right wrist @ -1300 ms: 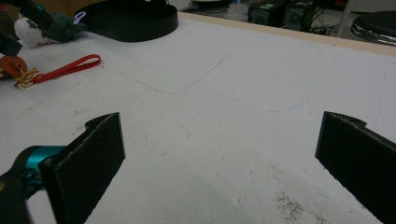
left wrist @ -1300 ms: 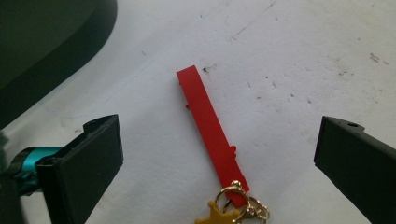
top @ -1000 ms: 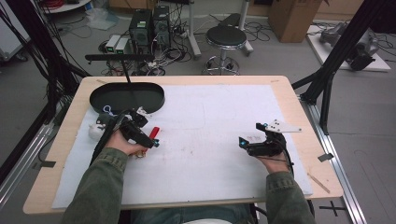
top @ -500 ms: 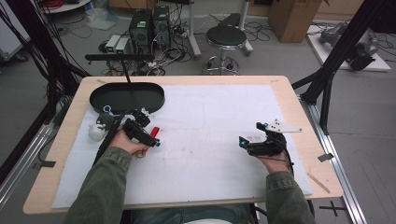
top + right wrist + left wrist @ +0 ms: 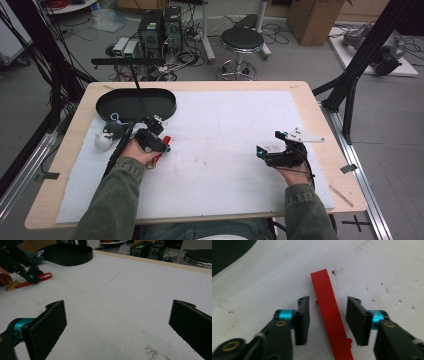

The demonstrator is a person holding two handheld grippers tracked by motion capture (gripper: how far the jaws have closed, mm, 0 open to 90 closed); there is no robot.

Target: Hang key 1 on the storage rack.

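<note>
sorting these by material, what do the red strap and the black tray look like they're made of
Red strap: probably woven fabric or soft plastic; flat, matte, limp on the sheet, with a gold metal clasp at its end. Black tray: likely plastic; smooth, thin rim, faint sheen.

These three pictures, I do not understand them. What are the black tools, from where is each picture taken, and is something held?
A person sits at a table with a hand-held two-jaw gripper in each hand. The high view looks down from above. The other two views come from cameras riding on the grippers, looking along their black jaws. On the white sheet lie a red strap, a black oval tray and a small plush toy. The left gripper has just been closing around the strap, but gaps remain, so nothing is gripped yet. The right gripper is wide open, holding nothing.
</note>
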